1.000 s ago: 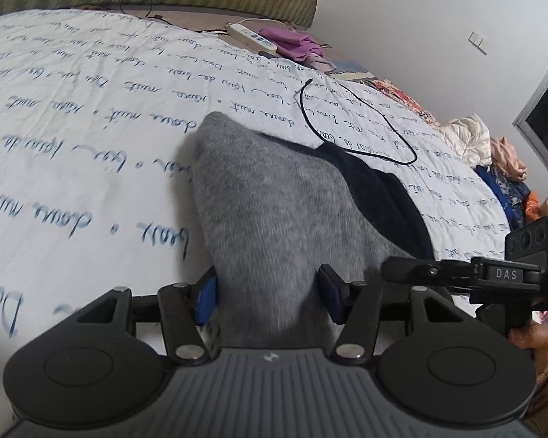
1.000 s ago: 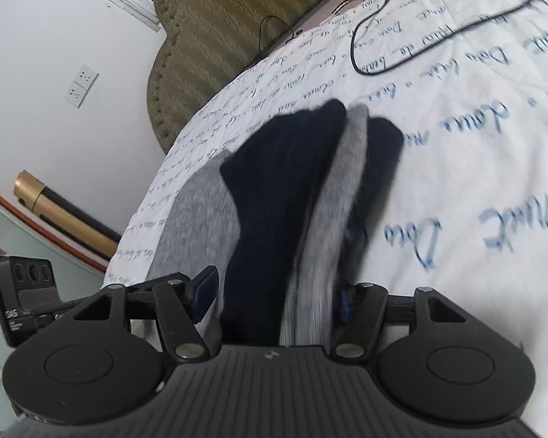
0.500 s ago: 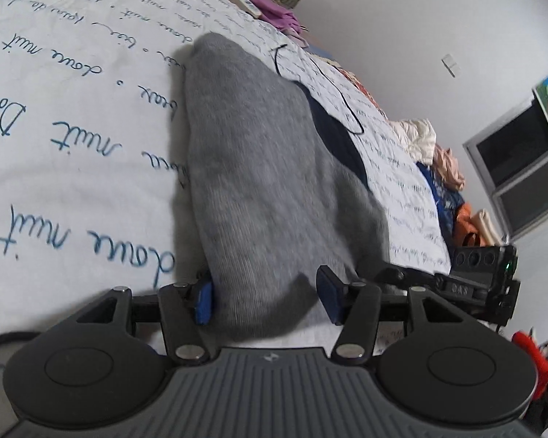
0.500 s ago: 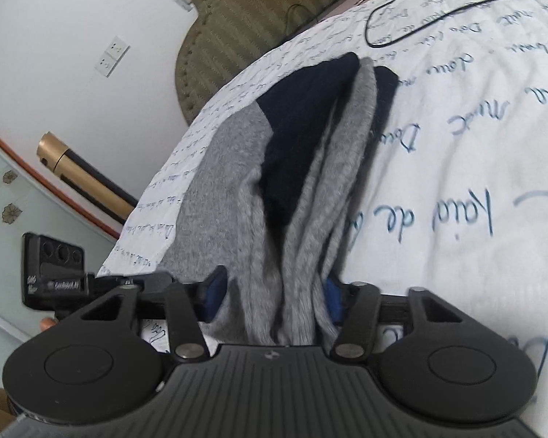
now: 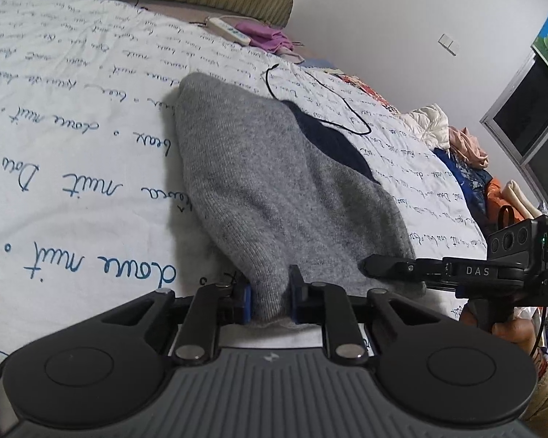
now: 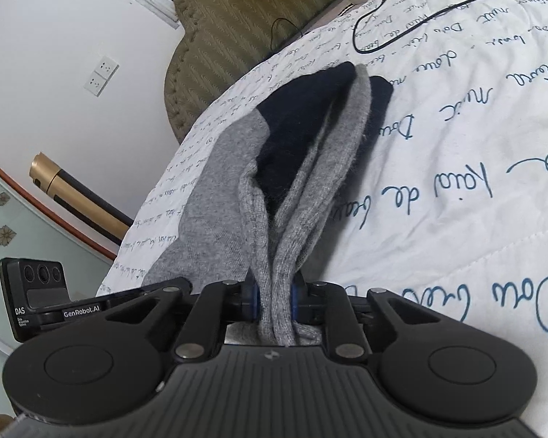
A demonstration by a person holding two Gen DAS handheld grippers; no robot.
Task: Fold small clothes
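Left tool [image 5: 270, 294] closing, pads pinching a bunched grey edge of the garment [image 5: 274, 189], which lies on the bed [image 5: 73, 153]. Right tool [image 6: 274, 301] closing on several gathered layers at the other end. Risks: an inner layer slips free on lifting; uneven pulls skew the fold; cable [image 5: 332, 116] near the far edge could snag.

The grey sock's [image 5: 274, 197] near hem is hidden behind the left tool [image 5: 270, 301].

A grey knitted garment [image 5: 274, 189] with a navy panel is spread on the bed [image 5: 73, 138], reaching toward the headboard edge. Its near hem is bunched into folds and lifted slightly off the bed.
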